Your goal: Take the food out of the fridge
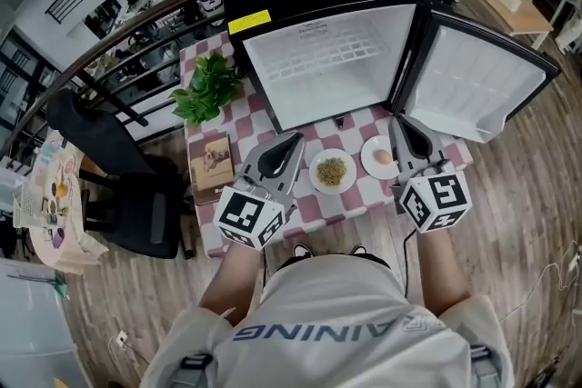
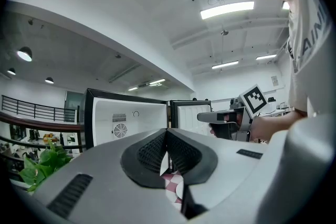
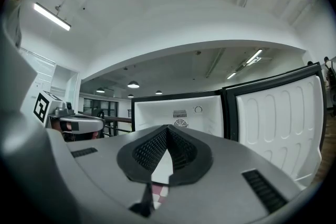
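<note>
a plate of grains (image 1: 332,170) and, right of it, a plate with a pale round piece (image 1: 382,157) sit on the checkered desk (image 1: 250,121), just in front of the open fridge (image 1: 327,59). the left tool (image 1: 293,141) and right tool (image 1: 397,124) flank them, jaws pressed together, holding nothing.

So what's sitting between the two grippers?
Two plates on the table: the grain plate and the plate with a pale lump. The head view shows them.
</note>
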`<state>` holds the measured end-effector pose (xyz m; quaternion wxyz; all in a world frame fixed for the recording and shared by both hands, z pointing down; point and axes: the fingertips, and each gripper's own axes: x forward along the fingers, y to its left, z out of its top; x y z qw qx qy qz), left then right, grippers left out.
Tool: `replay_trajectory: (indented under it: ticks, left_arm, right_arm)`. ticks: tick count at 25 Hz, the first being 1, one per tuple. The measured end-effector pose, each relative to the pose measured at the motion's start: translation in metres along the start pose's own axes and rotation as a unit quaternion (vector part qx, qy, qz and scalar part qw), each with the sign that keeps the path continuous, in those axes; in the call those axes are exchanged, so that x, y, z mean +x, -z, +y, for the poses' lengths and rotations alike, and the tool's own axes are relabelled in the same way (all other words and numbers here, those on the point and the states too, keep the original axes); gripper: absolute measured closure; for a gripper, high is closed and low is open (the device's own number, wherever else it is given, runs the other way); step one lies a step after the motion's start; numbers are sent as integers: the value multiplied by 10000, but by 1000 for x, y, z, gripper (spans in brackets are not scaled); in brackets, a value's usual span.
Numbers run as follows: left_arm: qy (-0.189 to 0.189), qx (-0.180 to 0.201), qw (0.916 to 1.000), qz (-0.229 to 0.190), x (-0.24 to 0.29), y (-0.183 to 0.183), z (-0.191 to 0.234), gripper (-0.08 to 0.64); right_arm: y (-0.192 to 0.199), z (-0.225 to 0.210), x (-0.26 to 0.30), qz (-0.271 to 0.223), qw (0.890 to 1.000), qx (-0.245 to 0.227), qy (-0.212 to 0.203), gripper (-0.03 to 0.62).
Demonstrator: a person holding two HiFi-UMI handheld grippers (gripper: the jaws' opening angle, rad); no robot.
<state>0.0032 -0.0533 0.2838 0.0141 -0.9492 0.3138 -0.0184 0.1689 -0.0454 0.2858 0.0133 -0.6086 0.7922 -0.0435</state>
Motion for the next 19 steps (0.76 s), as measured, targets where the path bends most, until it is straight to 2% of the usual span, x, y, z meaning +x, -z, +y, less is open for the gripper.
replay_trajectory:
  ticks: [19]
  left_arm:
    - [34, 35, 10000, -29, 1, -1, -4, 554]
  right_arm:
    - [3, 1, 1, 79, 9999, -93, -75, 572]
